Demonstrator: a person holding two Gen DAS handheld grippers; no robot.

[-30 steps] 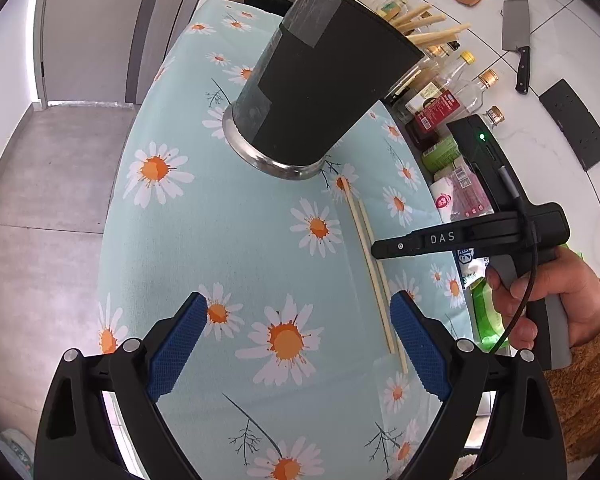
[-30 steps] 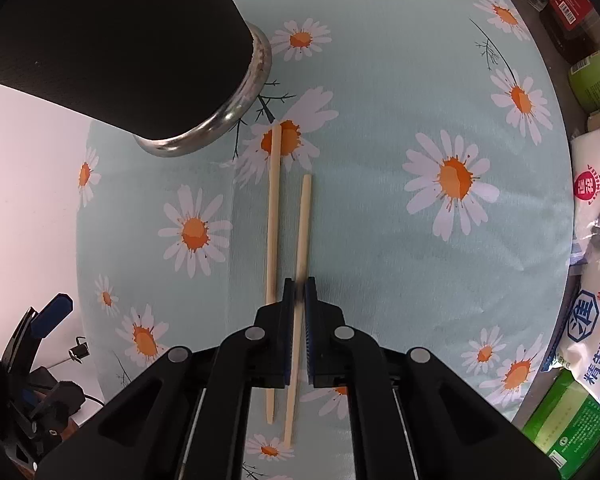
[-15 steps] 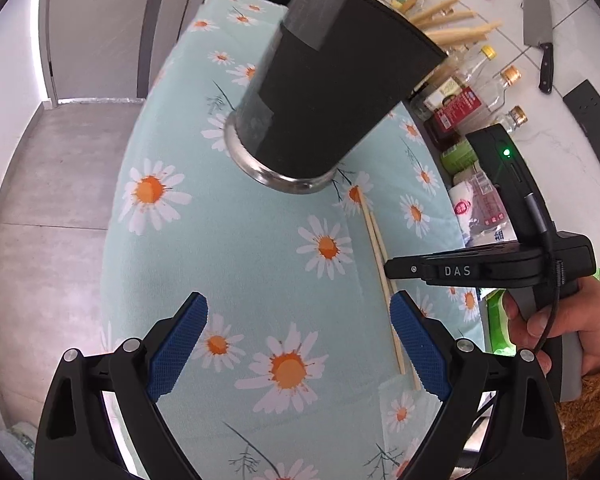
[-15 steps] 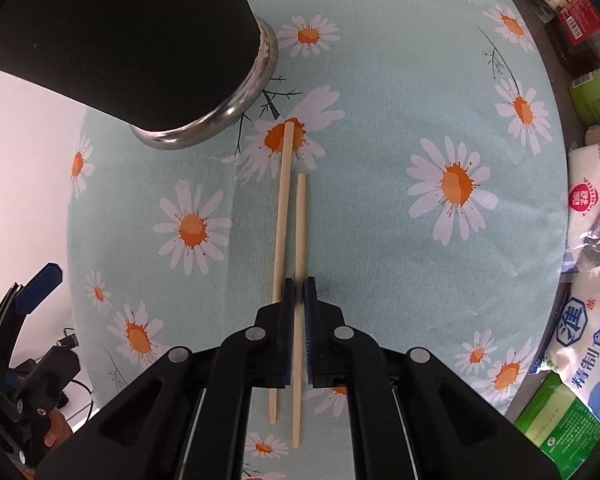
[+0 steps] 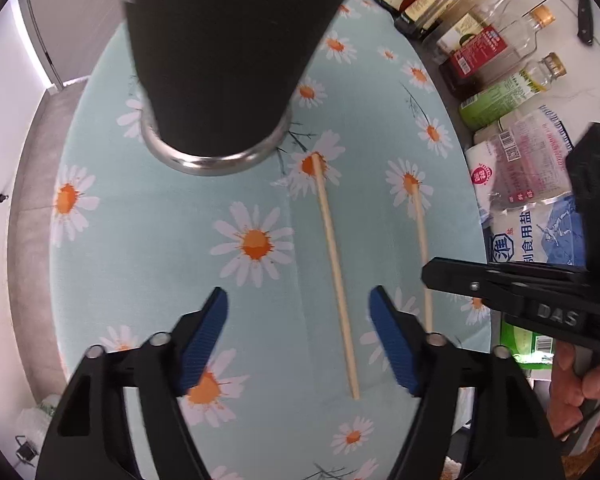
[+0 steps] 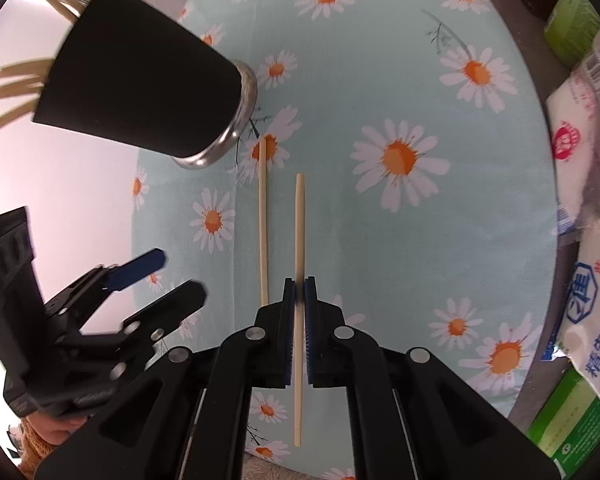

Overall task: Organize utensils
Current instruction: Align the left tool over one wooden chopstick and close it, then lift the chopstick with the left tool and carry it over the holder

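Note:
A black utensil holder (image 5: 220,60) with a steel base stands on the daisy cloth (image 5: 160,240), and several chopsticks poke out of its top (image 6: 16,92). One loose chopstick (image 5: 334,272) lies on the cloth, its far tip near the holder's base. My left gripper (image 5: 298,336) hovers over its near half. The jaws are closing, the chopstick is between them, and the blue pads (image 5: 204,340) are clear of it. My right gripper (image 6: 296,300) is shut on a second chopstick (image 6: 299,232), which it holds beside the lying one (image 6: 263,220).
Sauce bottles (image 5: 480,44), salt bags (image 5: 532,236) and a green box (image 6: 568,420) crowd the counter right of the cloth. The cloth's left edge drops to a grey floor (image 5: 32,152). A person's hand (image 5: 580,392) holds the right tool.
My left gripper slid right over the lying chopstick and its jaws narrowed. The right gripper lifted its chopstick and carried it away from the other one.

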